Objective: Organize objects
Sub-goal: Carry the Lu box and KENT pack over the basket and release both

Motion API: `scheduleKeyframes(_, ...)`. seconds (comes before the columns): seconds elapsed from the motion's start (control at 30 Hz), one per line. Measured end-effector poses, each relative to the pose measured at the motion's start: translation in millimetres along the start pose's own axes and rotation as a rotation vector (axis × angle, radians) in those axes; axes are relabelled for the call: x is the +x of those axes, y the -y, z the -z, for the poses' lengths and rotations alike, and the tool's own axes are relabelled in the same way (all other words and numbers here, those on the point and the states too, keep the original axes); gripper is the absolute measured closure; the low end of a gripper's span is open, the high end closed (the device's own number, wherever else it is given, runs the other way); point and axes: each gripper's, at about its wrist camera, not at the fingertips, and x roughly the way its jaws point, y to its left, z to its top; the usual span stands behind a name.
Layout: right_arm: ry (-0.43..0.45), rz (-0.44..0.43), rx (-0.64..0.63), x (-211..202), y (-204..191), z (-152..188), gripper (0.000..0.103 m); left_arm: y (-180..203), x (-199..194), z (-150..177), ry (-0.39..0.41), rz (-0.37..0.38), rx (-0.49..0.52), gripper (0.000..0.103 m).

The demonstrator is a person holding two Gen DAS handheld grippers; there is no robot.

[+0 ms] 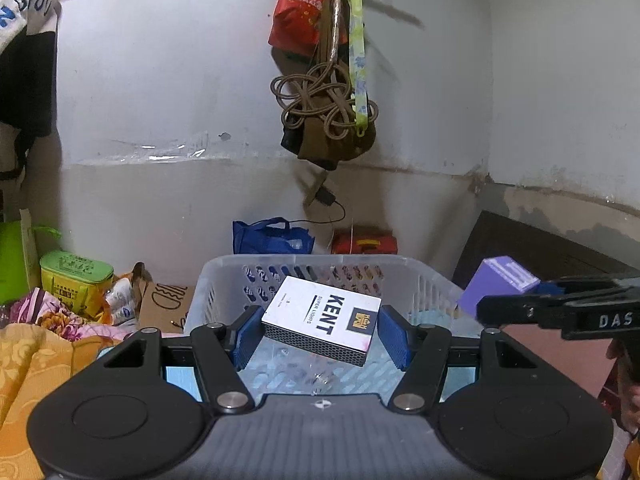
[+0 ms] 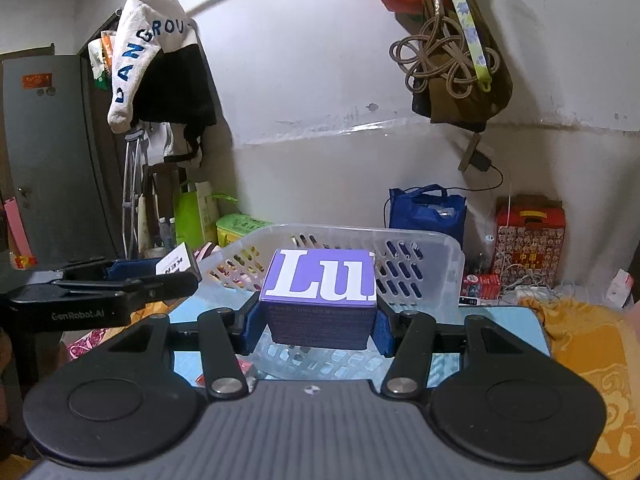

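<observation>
Both loads are hanging over the perforated plastic basket, ready for dropping in: left hand-held gripper is pinching the tilted Kent cigarette pack, right hand-held gripper is clamping the purple box.

You hold white cardboard cigarette box in left gripper: top face smooth, slightly glossy, side strip dark with fine honeycomb texture. Gripper pads blue, ribbed rubber look; arms matt black plastic, pivot pins shiny metal. Purple cardboard box in right gripper: matt printed paper. Translucent perforated plastic basket: smooth, faint sheen. Your work surface, light blue board, smooth. Orange patterned cloth soft, woven. Wall painted, rough, scuffed.
</observation>
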Motion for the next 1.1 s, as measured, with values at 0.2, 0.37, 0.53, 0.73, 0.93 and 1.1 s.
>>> scheduleKeyframes(0.2,-0.006,0.007,-0.008,-1,-1,-1,0.046,-2,-3,3,-0.002,-0.005,0.001,0.037)
scheduleKeyframes(0.37,0.035,0.042,-0.057,8,-7,-3,0.046,0,-3,-3,0.009,-0.016,-0.005,0.037)
scheduleKeyframes(0.53,0.056,0.085,-0.108,27,-9,-24,0.046,2,18,-26,-0.025,-0.035,-0.013,0.037)
scheduleKeyframes(0.73,-0.044,0.076,-0.043,71,14,-46,0.046,-9,68,-54,-0.105,-0.076,-0.07,0.037)
scheduleKeyframes(0.93,-0.099,0.088,-0.033,90,22,-31,0.046,-21,100,-40,-0.18,-0.101,-0.091,0.037)
scheduleKeyframes(1.1,-0.104,0.107,-0.079,95,18,-26,0.047,-23,102,-37,-0.174,-0.08,-0.109,0.036)
